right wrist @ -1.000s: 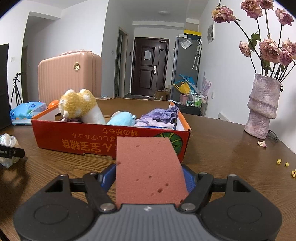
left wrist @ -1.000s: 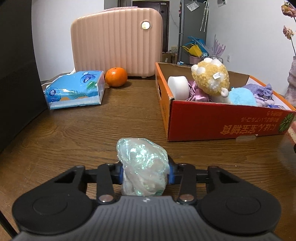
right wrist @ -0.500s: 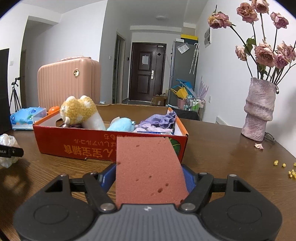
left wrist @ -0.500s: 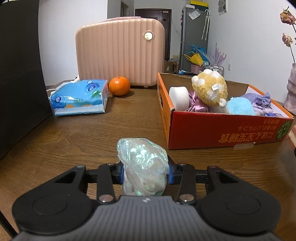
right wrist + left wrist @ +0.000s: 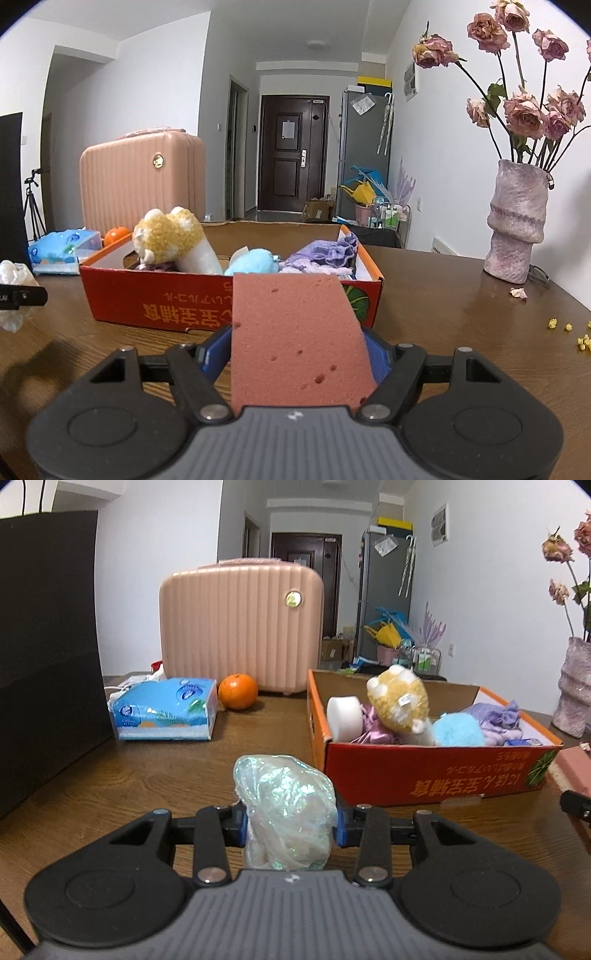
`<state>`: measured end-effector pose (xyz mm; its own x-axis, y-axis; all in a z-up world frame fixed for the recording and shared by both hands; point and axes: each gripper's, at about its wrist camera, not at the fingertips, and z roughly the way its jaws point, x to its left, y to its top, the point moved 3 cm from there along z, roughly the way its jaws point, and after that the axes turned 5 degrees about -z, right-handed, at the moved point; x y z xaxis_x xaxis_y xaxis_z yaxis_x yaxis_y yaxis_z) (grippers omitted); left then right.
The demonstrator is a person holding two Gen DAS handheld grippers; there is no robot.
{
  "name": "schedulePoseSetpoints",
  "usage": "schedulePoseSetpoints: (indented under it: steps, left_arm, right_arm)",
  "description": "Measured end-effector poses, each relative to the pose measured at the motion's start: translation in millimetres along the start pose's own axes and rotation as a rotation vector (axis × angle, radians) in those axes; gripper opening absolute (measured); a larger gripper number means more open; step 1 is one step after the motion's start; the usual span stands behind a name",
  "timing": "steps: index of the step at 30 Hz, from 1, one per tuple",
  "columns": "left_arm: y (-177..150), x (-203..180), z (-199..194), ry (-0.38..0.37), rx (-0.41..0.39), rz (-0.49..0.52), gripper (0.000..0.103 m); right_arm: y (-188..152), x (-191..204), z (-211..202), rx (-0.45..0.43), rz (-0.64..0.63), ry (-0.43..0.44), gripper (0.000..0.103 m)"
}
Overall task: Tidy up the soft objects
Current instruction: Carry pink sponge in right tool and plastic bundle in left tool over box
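Compared with a second ago, the left gripper (image 5: 290,821) has come up and tipped its view higher: the hallway door and ceiling now show above the pink suitcase (image 5: 242,626), where before the suitcase filled the top of the view. Its grip is unchanged, both blue pads pressed into the iridescent crumpled bag (image 5: 286,812), which bulges up between them. The right gripper (image 5: 295,354) has barely shifted; it is clamped on the pink sponge (image 5: 295,339), a flat slab with small holes that stands up between its fingers, just as before.

Ahead of both sits the red cardboard box (image 5: 424,775), on the table, right of and beyond the bag. In it lie a white foam roll (image 5: 345,716), a yellow plush toy (image 5: 399,701), a light blue fluffy ball (image 5: 458,731) and purple cloth (image 5: 495,716). The bag is outside the box, near its left front corner; in the right wrist view the sponge is in front of the box's near wall.

The brown wooden table (image 5: 129,771) also carries a blue tissue pack (image 5: 164,714), an orange (image 5: 238,691) just beside it, the suitcase behind, and a dark panel (image 5: 48,646) at far left. On the right stands a rough pink vase (image 5: 517,221) of dried roses (image 5: 524,114), with a fallen petal (image 5: 518,292) and yellow crumbs (image 5: 569,328) on the wood. White walls, a dark door (image 5: 293,157) and a grey fridge (image 5: 365,147) close the room.
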<state>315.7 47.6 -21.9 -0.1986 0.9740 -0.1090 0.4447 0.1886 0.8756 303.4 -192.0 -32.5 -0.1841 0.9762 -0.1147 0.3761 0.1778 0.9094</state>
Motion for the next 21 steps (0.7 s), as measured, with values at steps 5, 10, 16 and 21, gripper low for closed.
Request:
schedulePoseSetpoints:
  steps: [5, 10, 16, 21]
  left_arm:
    - [0.5, -6.6, -12.2, -0.017, -0.034, -0.001, 0.040]
    - [0.2, -14.0, -23.5, -0.034, -0.066, 0.001, 0.040]
    - [0.5, -24.8, -35.4, -0.062, -0.092, 0.001, 0.040]
    - [1.3, -34.7, -40.9, -0.082, -0.107, 0.008, 0.039]
  right_arm:
    - [4.0, 3.1, -5.4, -0.018, 0.026, 0.006, 0.073]
    - [9.1, 11.8, -12.3, -0.042, 0.039, 0.024, 0.073]
    - [15.7, 22.2, -20.9, -0.079, 0.046, 0.038, 0.073]
    - [19.0, 28.0, -24.4, -0.098, 0.045, 0.044, 0.073]
